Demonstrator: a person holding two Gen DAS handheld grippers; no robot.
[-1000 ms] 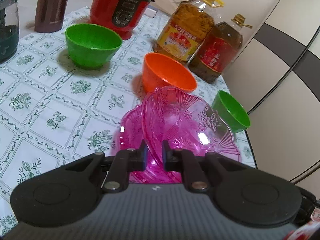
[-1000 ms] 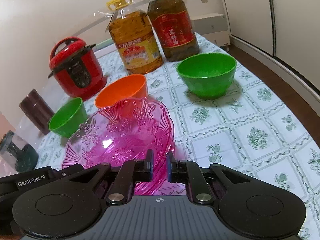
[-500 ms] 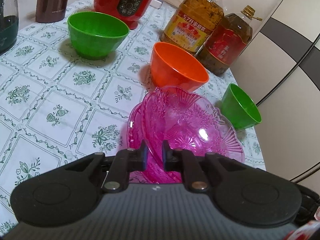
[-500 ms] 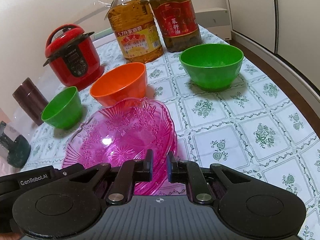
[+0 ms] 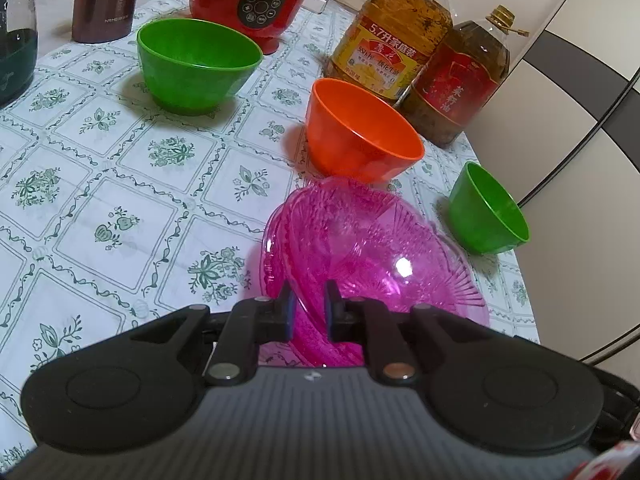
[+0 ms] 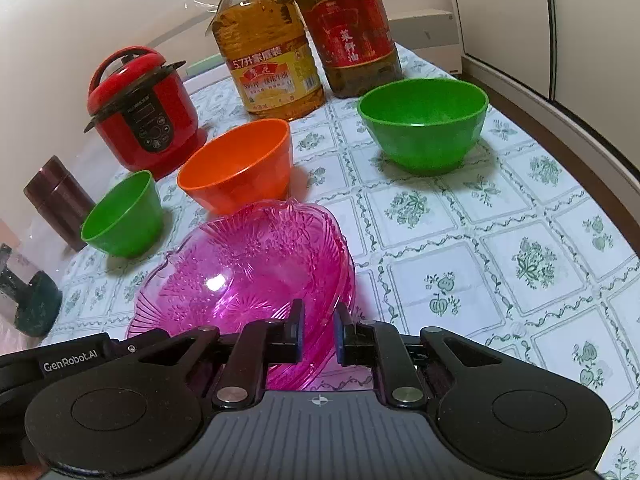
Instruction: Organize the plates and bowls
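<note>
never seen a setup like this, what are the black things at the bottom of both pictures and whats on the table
Each black shape is a handheld claw with a camera on it, looking along its two fingers; a person holds one in each hand. One picture comes from the left claw, the other from the right claw. Both are shut on the rim of the stacked pink glass plates, from opposite sides. On the patterned tablecloth also stand an orange bowl, a large green bowl, a small green bowl, a red cooker and two oil bottles.

The right tongs (image 6: 317,330) pinch the rim of translucent pink patterned plastic plates (image 6: 248,272), just before an orange plastic bowl (image 6: 240,168) on the tabletop (image 6: 480,240).
</note>
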